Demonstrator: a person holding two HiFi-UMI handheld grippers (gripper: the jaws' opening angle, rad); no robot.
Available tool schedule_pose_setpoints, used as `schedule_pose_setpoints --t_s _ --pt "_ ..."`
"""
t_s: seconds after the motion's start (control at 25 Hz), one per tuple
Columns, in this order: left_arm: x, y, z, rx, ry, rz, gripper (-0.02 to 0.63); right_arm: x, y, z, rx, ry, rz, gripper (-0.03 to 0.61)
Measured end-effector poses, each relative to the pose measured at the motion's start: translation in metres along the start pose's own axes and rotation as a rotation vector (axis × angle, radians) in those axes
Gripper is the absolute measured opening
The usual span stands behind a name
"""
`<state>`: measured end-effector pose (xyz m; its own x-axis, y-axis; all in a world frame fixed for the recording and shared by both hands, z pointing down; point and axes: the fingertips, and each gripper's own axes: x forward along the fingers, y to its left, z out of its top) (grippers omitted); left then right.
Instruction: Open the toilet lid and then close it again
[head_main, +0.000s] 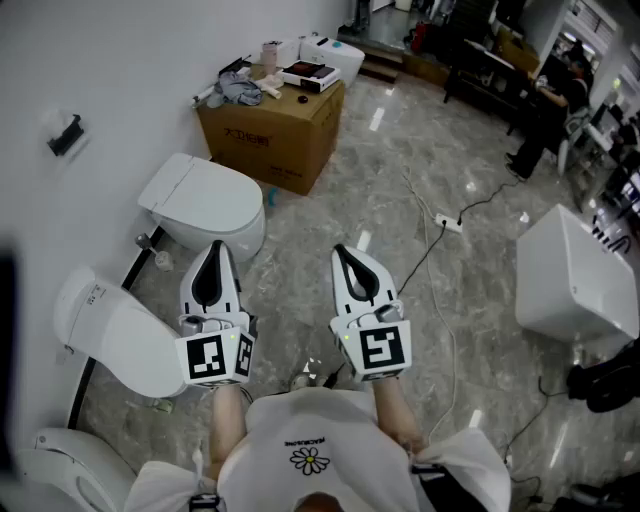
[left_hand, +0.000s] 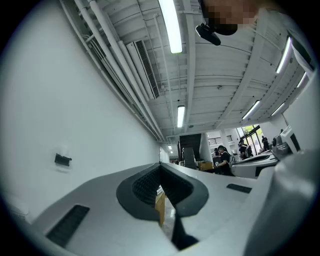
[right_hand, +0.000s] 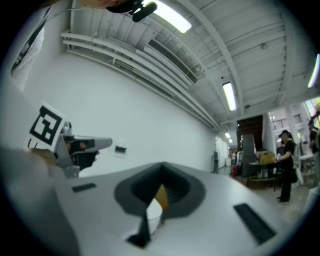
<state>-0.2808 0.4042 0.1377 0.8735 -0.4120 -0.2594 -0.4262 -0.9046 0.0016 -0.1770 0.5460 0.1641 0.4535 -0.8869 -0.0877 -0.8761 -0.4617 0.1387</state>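
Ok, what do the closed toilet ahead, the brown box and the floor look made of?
Toilet: smooth glossy white, probably glazed ceramic, lid perhaps plastic. Box: matte brown with folded edges and print, cardboard. Floor: grey veined, polished enough to mirror lights, stone or stone-look tile.

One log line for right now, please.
left gripper: shut, empty | right gripper: shut, empty | toilet lid beside left gripper: down, untouched
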Motion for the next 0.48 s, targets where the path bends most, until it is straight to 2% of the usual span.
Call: schedule_pose_setpoints --t_s 0.16,0.32,0.48 --pt "-0.002 0.006 0.003 -0.001 -0.003 0.019 0.025 0.000 0.001 0.002 0.003 -0.007 0.008 0.029" --pt "0.000 -0.002 0.005 0.013 -0.001 0.010 0.025 0.000 -0.003 0.006 0.050 -0.010 0.008 0.029" --pt "0.001 -0.006 0.001 0.023 0.006 0.006 0.025 0.002 -0.005 0.000 0.011 0.008 0.008 0.029"
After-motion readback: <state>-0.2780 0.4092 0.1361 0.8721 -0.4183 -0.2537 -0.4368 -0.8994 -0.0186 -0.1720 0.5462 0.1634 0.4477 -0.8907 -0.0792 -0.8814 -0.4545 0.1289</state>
